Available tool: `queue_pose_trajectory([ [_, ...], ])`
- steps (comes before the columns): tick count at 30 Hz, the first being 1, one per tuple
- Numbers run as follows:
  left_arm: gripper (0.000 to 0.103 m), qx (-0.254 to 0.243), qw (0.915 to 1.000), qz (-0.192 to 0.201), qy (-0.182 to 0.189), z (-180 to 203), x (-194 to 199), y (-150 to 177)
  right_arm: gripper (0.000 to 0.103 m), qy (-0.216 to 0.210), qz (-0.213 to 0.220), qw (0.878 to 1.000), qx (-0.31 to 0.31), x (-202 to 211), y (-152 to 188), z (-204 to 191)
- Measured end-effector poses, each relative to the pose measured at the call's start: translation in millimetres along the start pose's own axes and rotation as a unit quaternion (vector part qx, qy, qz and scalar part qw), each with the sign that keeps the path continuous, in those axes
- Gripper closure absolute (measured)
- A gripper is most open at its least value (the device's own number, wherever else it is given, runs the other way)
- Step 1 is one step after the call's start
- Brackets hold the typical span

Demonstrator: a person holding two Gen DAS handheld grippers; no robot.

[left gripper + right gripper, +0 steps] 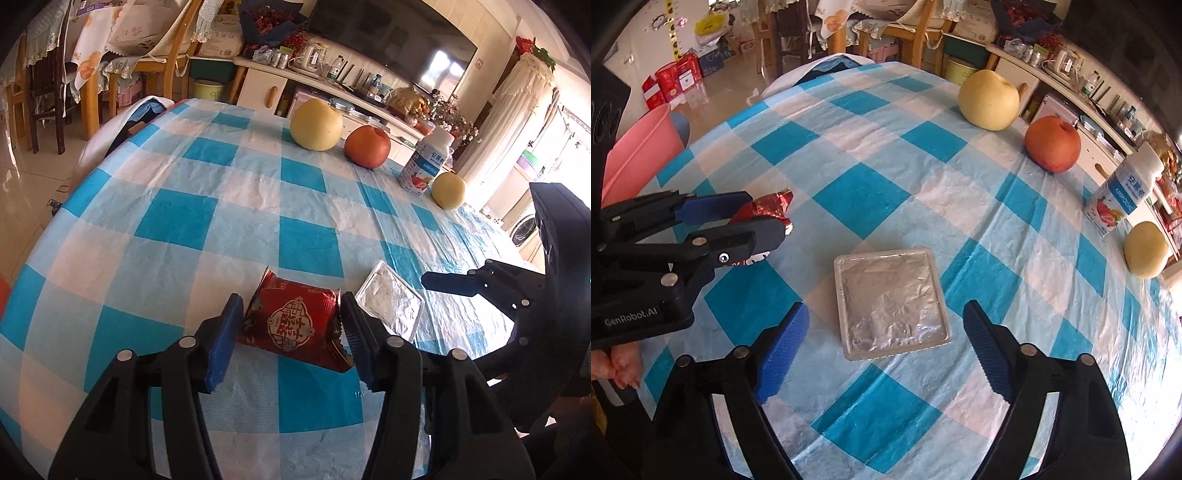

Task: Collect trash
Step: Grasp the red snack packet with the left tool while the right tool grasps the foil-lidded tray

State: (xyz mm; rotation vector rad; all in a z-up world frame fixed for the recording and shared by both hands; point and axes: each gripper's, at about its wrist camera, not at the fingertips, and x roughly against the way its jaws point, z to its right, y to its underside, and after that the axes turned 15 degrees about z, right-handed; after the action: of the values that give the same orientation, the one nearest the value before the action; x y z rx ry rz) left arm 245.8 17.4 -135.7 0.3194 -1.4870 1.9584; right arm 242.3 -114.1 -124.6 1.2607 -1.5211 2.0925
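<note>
Blue-padded left tongs [291, 325] sit closest to the lens, clamped on the red foil wrapper [295, 325], a pad touching each of its side edges. Wrapper appears at or barely above the checked table [236, 206]; cannot tell which. Right tongs [884, 347] are released, fingers spread wide on either side of the foil-lidded tray [892, 302], not touching it; tray lies flat on the table.

Progress, as judged: early. One trash item gripped but not deposited; tray not yet grasped. Pink bin [639, 155] stands beside the table on the left, likely the drop point; contents not visible.

Non-trash, well apart at the far edge: large pear [990, 99], red apple [1052, 147], yogurt bottle [1123, 192], small pear [1145, 251]. Untouched.
</note>
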Motion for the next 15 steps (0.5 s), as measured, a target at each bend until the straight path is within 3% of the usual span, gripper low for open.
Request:
queue_pose_trajectory([
  [4,0.026,0.008,0.9999,-0.011,-0.006,-7.0,-2.8,-0.3,0.024,0.003,0.0,1.0,-0.001,-6.9,1.9,3.7],
  [6,0.022,0.007,0.9999,-0.015,0.001,-8.4,-3.7,-0.2,0.03,-0.006,-0.001,1.0,-0.013,-7.8,1.7,7.7],
  [8,0.019,0.002,0.9999,-0.017,0.001,-8.3,-4.4,-0.2,0.038,-0.01,-0.001,1.0,-0.018,-7.6,1.3,9.1],
  [15,0.016,-0.024,0.9992,-0.026,0.018,-5.4,-6.5,-0.1,0.039,-0.007,-0.009,1.0,-0.024,-4.9,2.1,11.8],
])
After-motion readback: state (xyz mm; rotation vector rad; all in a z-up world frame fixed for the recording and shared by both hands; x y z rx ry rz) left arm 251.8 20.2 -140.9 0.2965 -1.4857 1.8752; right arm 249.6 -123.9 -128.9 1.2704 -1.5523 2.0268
